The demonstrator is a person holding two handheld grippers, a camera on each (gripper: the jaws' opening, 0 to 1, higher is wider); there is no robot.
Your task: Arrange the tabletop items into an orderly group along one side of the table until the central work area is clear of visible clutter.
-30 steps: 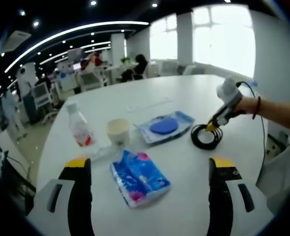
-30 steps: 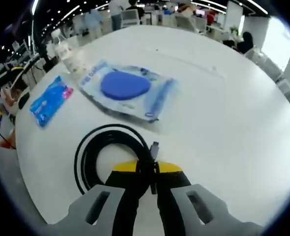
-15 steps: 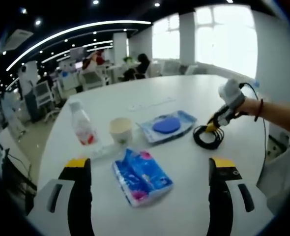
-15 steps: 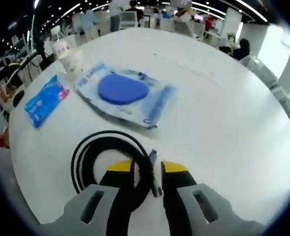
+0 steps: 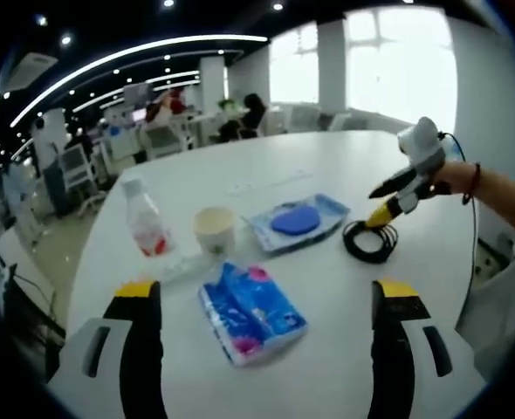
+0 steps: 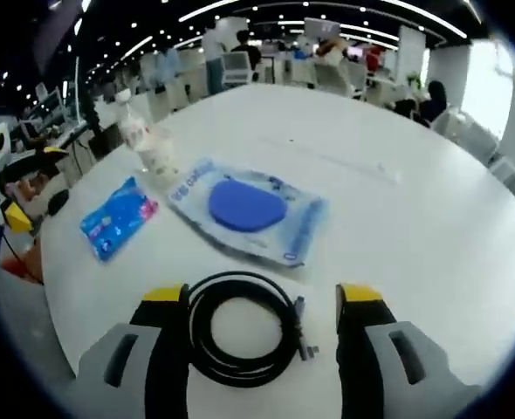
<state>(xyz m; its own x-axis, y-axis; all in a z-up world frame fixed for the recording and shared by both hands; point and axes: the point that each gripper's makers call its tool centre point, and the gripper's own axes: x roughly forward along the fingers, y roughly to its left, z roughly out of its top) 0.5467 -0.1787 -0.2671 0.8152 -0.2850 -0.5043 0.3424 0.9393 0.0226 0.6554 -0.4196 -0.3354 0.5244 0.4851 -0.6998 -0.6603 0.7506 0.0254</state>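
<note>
Right claw [image 6: 262,301] wide open above the coiled cable [image 6: 240,327] on the bench [image 6: 415,227]; left claw [image 5: 266,292] open too, holding nothing.

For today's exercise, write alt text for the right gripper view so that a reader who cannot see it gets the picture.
The right gripper, jaws open, hangs over a coiled black cable lying on a white table. Beyond the cable lies a wipes pack, with a blue tissue pack to its left and a cup and bottle farther back.
</note>
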